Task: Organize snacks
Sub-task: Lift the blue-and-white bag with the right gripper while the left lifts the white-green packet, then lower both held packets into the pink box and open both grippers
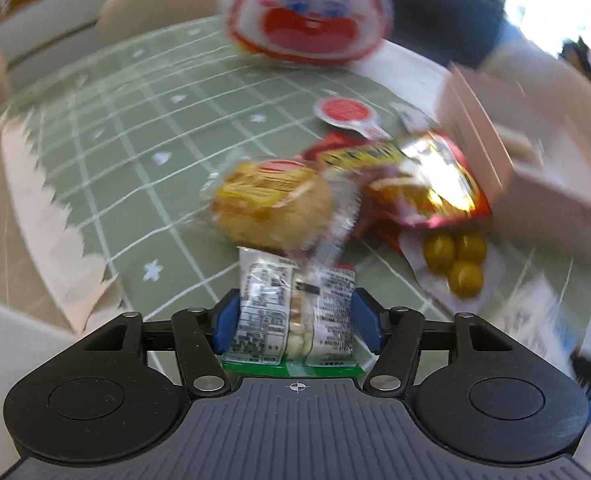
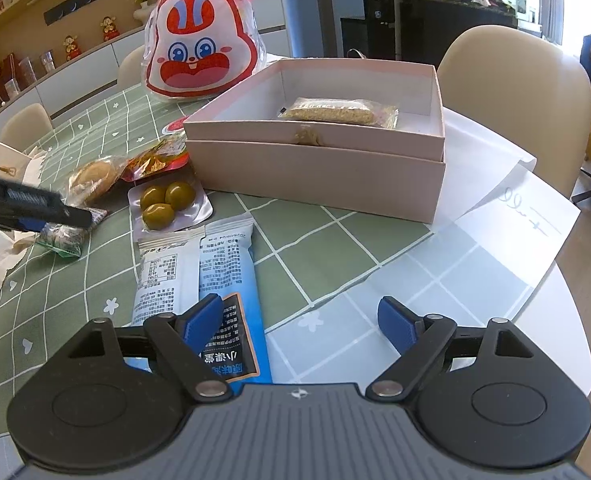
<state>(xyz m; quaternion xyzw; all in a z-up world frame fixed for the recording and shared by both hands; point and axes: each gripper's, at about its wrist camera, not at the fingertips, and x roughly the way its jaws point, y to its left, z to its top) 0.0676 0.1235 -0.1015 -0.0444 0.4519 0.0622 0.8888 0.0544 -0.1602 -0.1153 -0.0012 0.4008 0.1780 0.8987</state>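
blue packet [image 2: 215, 280] upside-down: 原味, 小课堂

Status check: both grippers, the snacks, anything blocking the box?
Left gripper shut on small nut packet. Right gripper open, empty, over blue packet. Box holds one snack bar; approach clear.

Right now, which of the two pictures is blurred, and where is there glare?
Left wrist view: motion-blurred, though the small clear nut packet in the left gripper stays sharp. Right wrist view: sharp; bright window light washes out the white paper sheet.
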